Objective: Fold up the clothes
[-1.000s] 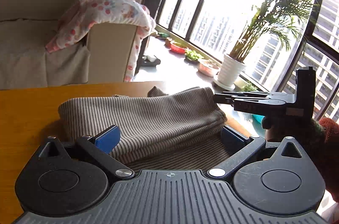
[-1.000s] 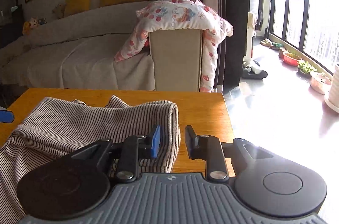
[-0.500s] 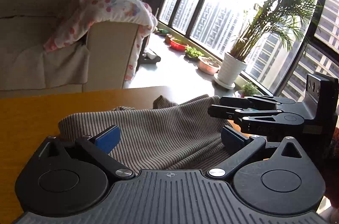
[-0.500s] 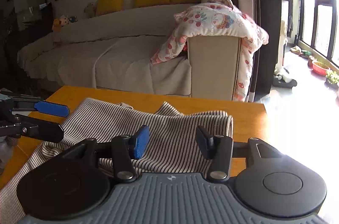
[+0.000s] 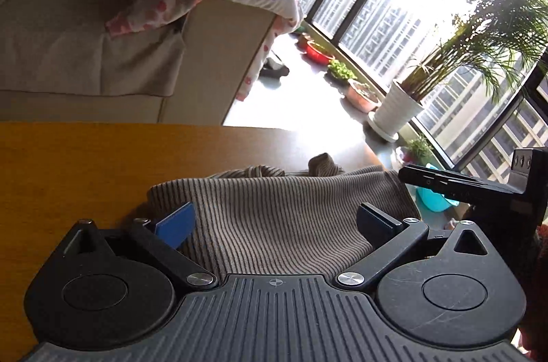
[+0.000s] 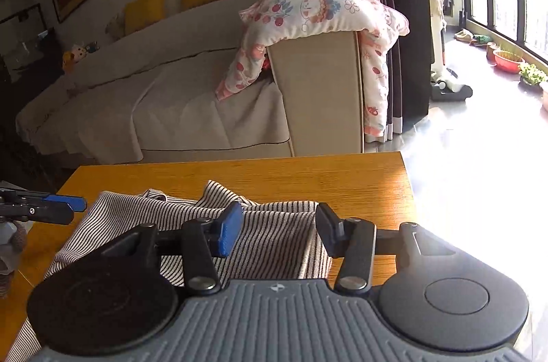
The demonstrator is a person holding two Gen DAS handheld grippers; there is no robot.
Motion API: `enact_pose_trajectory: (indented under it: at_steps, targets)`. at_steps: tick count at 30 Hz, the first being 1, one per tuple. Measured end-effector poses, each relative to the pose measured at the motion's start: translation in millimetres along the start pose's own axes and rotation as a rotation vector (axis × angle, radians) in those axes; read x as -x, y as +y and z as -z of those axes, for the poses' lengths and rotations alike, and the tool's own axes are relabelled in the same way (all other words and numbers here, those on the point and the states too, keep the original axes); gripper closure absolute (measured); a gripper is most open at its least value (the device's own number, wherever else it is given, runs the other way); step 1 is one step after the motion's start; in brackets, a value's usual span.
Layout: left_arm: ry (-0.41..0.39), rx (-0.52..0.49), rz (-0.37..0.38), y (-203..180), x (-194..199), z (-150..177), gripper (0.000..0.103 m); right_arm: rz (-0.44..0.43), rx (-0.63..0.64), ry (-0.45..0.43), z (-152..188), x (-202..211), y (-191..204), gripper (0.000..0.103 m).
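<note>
Both tongs gape, released, over the striped garment (image 6: 274,238): left gripper (image 5: 274,221), right gripper (image 6: 277,225). It looks soft, light, floppy; pinch its doubled edge at 3 o'clock.

beige sofa (image 6: 191,95) | wood table (image 6: 308,173) | bright windows (image 5: 394,5) | palm (image 5: 479,29)

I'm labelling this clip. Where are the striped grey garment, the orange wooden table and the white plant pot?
striped grey garment (image 5: 274,218), left wrist view, middle of cloth.
orange wooden table (image 6: 274,172), right wrist view, bare top.
white plant pot (image 5: 397,110), left wrist view, side wall.
</note>
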State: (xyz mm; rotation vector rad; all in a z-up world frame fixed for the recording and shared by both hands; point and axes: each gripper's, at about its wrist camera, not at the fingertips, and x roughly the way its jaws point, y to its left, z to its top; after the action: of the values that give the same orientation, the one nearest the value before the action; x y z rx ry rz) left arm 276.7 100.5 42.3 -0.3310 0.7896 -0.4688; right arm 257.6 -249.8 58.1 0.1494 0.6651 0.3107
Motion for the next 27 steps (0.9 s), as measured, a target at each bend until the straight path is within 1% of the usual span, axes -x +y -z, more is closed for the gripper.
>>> enact_pose_trajectory:
  at_steps: [2,4,7,11,13,15,16,17,18,19,20,21,22,23,24,27]
  targets:
    - [0.037,0.080,-0.001,21,2,-3,0.000,-0.022,-0.051,0.024,-3,4,-17,0.047]
    - [0.072,0.160,0.012,40,-5,-4,0.000,-0.043,-0.109,0.065,-2,-2,-30,0.047]
    - [0.096,0.208,0.048,54,-19,-3,0.000,-0.090,-0.178,0.120,1,-21,-40,0.044]
    - [0.064,0.211,0.092,54,-39,-9,0.000,-0.162,-0.244,0.179,1,-57,-41,0.043]
    - [0.037,0.174,0.081,49,-48,-13,0.000,-0.199,-0.219,0.179,-4,-71,-32,0.043]
    - [0.007,0.125,0.055,44,-55,-14,0.001,-0.207,-0.180,0.181,-10,-85,-20,0.043]
    - [-0.007,0.103,0.044,41,-58,-14,0.003,-0.206,-0.154,0.183,-13,-90,-13,0.043]
    - [-0.019,0.076,0.031,37,-60,-13,0.005,-0.198,-0.127,0.184,-15,-94,-7,0.046]
    - [-0.022,0.048,0.012,33,-62,-12,0.013,-0.187,-0.100,0.186,-16,-96,-1,0.053]
    - [-0.025,0.019,-0.007,29,-64,-11,0.034,-0.179,-0.078,0.190,-17,-98,4,0.057]
    - [-0.015,-0.008,-0.019,25,-62,-7,0.042,-0.177,-0.069,0.193,-16,-96,7,0.064]
    - [-0.007,-0.005,-0.005,24,-60,-5,0.054,-0.178,-0.064,0.191,-16,-92,9,0.070]
    - [-0.009,-0.006,0.007,22,-55,-4,0.068,-0.178,-0.057,0.188,-15,-87,11,0.072]
    - [-0.012,-0.007,0.019,20,-50,-3,0.074,-0.176,-0.044,0.178,-16,-79,15,0.075]
    - [-0.027,-0.028,0.035,13,-38,-3,0.076,-0.178,-0.025,0.158,-17,-66,20,0.077]
    - [-0.078,-0.102,0.088,-9,4,-1,0.077,-0.233,0.054,0.079,-22,-9,40,0.080]
